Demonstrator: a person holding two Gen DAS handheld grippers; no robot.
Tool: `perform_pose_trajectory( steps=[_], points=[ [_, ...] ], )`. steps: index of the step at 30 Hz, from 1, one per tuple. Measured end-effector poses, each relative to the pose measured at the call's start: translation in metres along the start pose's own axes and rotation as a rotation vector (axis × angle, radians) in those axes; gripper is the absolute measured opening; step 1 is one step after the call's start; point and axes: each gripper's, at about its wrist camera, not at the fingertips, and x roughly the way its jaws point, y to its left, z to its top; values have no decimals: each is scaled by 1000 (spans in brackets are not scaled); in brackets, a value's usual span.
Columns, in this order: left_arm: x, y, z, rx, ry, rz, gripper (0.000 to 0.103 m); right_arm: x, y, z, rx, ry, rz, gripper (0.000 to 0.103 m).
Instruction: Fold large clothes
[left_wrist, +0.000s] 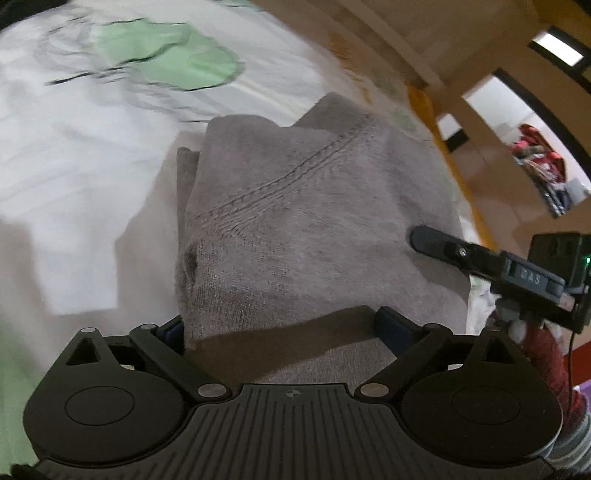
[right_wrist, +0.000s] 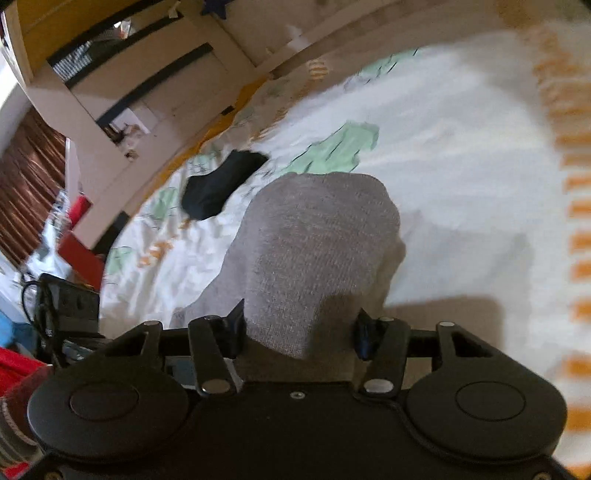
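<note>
We held the grey garment (left_wrist: 303, 221) above the bed (left_wrist: 74, 166), our left gripper (left_wrist: 280, 325) and right gripper (right_wrist: 299, 328) each with fingers spread wide around a folded edge.

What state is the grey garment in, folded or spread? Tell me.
Folded. The grey garment shows stacked layered edges at its left side, forming a compact bundle on the bedsheet, with both grippers on it.
</note>
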Motion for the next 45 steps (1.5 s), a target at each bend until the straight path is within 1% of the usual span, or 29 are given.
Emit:
perform_pose_trajectory(
  steps=[6,8,10,11,13,14,15,16,17,20,22,24,25,28,30,32,33,36,38,42,43,45],
  points=[
    [75,-71,26,148,9,-24,98,-50,-36,38,-98,-23,-200,60],
    [94,-83,26,179,16,-16,98,-62,-52,45,-104,-36,-277,61],
    [109,-90,21,205,20,24,98,-65,-68,46,-108,-34,-347,62],
    [111,-92,19,218,17,40,98,-63,-75,43,-112,-25,-376,64],
    [110,-92,14,242,2,49,98,-49,-80,31,-138,0,-453,69],
    [109,-92,14,242,-1,50,98,-44,-81,25,-157,-4,-476,72],
    [105,-91,13,237,-4,49,98,-42,-82,20,-156,-33,-482,73],
    [100,-91,13,236,-12,52,98,-42,-81,19,-139,-55,-479,76],
    [95,-92,13,239,-23,62,98,-43,-81,18,-124,-66,-483,78],
    [70,-99,14,280,-114,94,98,-53,-70,21,-175,-91,-506,81],
    [57,-106,20,295,-185,118,98,-62,-58,22,-214,-128,-514,81],
    [54,-113,35,306,-244,162,98,-76,-53,24,-200,-189,-499,81],
    [55,-117,42,313,-260,185,98,-76,-54,30,-182,-209,-496,81],
    [76,-125,65,334,-264,257,98,-75,-60,42,-133,-235,-514,81],
    [95,-127,78,360,-246,337,98,-68,-64,48,-136,-227,-546,81],
    [112,-120,80,370,-205,406,98,-58,-70,54,-123,-208,-563,81],
    [119,-113,81,359,-182,419,100,-52,-73,57,-111,-196,-571,81],
    [120,-94,74,275,-171,411,101,-32,-82,55,-106,-135,-604,82],
    [119,-85,68,259,-168,417,101,-16,-87,48,-108,-67,-603,82],
    [106,-79,65,199,-184,397,101,-18,-89,43,-71,-78,-599,83],
    [100,-84,64,203,-199,402,100,-23,-86,44,-75,-85,-599,83],
    [86,-97,53,267,-229,416,98,-36,-75,42,-88,-116,-598,84]
  ],
)
